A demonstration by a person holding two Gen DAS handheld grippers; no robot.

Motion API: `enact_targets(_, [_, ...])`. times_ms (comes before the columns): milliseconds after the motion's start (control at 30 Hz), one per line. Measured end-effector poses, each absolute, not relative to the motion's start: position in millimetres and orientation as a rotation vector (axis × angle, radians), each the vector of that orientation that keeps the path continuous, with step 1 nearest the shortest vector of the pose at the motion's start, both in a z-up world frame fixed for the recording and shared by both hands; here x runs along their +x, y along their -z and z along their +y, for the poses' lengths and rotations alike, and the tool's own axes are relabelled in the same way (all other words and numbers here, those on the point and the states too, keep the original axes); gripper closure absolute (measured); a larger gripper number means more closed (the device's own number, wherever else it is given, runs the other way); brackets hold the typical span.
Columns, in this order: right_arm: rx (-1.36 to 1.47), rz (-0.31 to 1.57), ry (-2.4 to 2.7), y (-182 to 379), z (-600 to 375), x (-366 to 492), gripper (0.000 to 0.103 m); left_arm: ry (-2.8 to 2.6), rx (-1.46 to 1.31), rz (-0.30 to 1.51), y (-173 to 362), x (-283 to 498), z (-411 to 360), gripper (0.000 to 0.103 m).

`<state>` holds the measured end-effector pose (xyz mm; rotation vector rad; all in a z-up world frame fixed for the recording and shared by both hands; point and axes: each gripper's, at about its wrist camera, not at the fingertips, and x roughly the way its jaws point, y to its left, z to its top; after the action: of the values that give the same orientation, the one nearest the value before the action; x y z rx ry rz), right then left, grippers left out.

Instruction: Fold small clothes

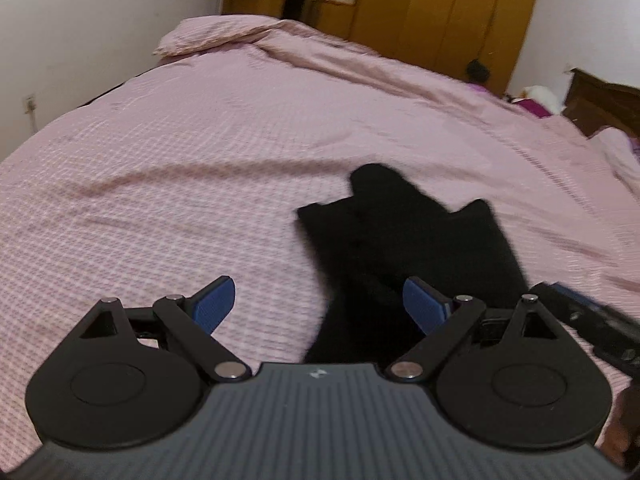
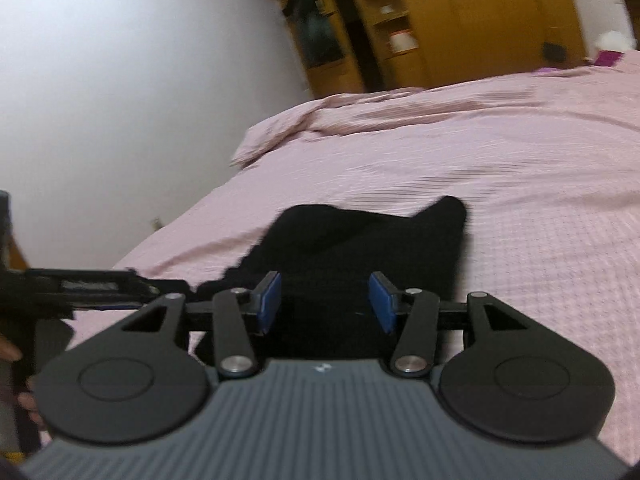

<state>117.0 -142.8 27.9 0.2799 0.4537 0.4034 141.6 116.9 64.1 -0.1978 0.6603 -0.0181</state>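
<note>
A small black garment (image 1: 404, 248) lies on the pink checked bedcover (image 1: 180, 168), its pointed corners toward the far side. My left gripper (image 1: 320, 304) is open just above its near left part, with the right blue pad (image 1: 424, 304) over the cloth and the left pad over bare cover. In the right wrist view the same garment (image 2: 360, 244) lies straight ahead. My right gripper (image 2: 326, 300) is open over its near edge, holding nothing. The other gripper shows at the right edge of the left wrist view (image 1: 592, 320) and at the left of the right wrist view (image 2: 80, 284).
A pink pillow (image 1: 208, 36) lies at the far end of the bed. A wooden wardrobe (image 1: 440, 8) with open shelves stands behind it. A dark wooden headboard (image 1: 600, 104) and white wall (image 1: 80, 32) border the bed. A wall socket (image 1: 29, 104) is low at left.
</note>
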Motion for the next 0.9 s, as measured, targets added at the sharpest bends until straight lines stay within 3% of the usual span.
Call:
enact_targets(267, [0.367, 0.5, -0.334, 1, -167, 111, 0.05, 0.136, -0.243, 0.638, -67, 142, 87, 0.012])
enact_targets(367, [0.394, 0.522, -0.329, 9, -170, 111, 0.05, 0.148, -0.228, 0.683, -56, 156, 75, 0.038])
enact_targets(467, [0.398, 0.53, -0.332, 12, -170, 110, 0.05, 0.155, -0.277, 0.735, -43, 168, 74, 0.083])
enact_targets(500, [0.398, 0.528, -0.333, 12, -169, 110, 0.05, 0.142, -0.303, 0.728, -42, 167, 77, 0.087])
enact_targets(667, [0.397, 0.474, -0.357, -1, -170, 106, 0.05, 0.061, -0.356, 0.591, -62, 137, 105, 0.092])
enact_targets(900, [0.357, 0.539, -0.381, 19, -145, 126, 0.05, 0.007, -0.337, 0.728, -22, 142, 118, 0.093])
